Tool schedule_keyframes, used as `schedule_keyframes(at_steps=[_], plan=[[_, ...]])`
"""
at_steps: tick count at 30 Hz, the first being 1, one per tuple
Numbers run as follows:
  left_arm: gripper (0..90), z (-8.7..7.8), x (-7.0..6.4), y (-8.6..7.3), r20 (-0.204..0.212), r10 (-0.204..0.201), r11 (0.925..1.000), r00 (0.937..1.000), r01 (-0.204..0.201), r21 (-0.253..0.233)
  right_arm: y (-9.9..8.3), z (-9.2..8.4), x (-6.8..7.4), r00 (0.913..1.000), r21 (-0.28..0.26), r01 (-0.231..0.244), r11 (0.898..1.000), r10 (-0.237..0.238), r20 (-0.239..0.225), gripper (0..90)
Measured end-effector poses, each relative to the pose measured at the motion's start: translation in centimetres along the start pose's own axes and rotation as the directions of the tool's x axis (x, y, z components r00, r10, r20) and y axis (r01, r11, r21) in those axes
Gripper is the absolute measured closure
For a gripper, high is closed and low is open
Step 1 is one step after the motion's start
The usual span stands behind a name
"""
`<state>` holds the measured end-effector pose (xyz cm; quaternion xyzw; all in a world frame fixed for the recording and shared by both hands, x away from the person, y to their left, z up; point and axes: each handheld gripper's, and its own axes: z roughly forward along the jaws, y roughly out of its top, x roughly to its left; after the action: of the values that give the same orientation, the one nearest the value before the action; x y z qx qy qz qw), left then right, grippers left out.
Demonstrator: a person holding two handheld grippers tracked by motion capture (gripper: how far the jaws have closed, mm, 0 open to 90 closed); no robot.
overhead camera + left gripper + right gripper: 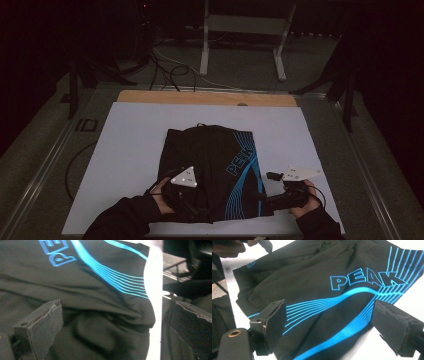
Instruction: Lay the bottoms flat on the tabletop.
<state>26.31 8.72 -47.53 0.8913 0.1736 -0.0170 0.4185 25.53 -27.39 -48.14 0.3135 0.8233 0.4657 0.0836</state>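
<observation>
- Left tool [192,207] has its jaws spread wide over the near left edge of the black shorts [212,167], gripping nothing
- Right tool [267,200] also stands open at the shorts' near right corner, probably clear of the cloth
- The shorts lie folded on the white desk [130,135], blue PEAK print up

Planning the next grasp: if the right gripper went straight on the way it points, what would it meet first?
Probably the black garment: the open right gripper looks along its jaws straight onto its blue-striped cloth.
</observation>
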Motion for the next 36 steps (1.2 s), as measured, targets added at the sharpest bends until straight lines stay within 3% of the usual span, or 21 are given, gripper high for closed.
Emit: schedule_keyframes(at_steps=[10, 11, 22, 28, 31, 36], plan=[[0.3, -1.5, 3.0, -0.9, -0.079, -0.065, 0.9975, 0.9947, 0.063, -0.03, 0.8, 1.9, -2.1, 1.0, -0.008, 0.001, 1.0, -0.001, 0.008, 14.0], [0.3, -1.8, 3.5, -1.1, -0.11, -0.07, 0.9973, 0.9915, 0.067, -0.029, 0.9, 2.1, -2.2, 0.9999, -0.008, 0.0, 1.0, 0.0, 0.013, 14.1], [0.3, -3.2, 6.4, -1.8, -0.193, -0.138, 0.9903, 0.9713, 0.133, -0.042, 2.4, 4.3, -4.3, 0.999, -0.003, -0.001, 1.0, 0.001, 0.044, 14.2], [0.3, -3.7, 8.1, -2.2, -0.207, -0.184, 0.9825, 0.9609, 0.174, -0.067, 2.9, 5.2, -5.0, 0.9984, 0.007, -0.01, 1.0, 0.01, 0.055, 13.9], [0.3, -3.8, 9.3, -2.5, -0.223, -0.219, 0.9755, 0.9499, 0.207, -0.074, 3.1, 5.8, -5.6, 0.9976, 0.017, -0.018, 1.0, 0.016, 0.067, 13.9], [0.3, -4.0, 10.2, -2.5, -0.246, -0.236, 0.9714, 0.9401, 0.222, -0.083, 3.7, 6.5, -6.5, 0.9961, 0.005, -0.045, 0.999, 0.045, 0.076, 13.9]])
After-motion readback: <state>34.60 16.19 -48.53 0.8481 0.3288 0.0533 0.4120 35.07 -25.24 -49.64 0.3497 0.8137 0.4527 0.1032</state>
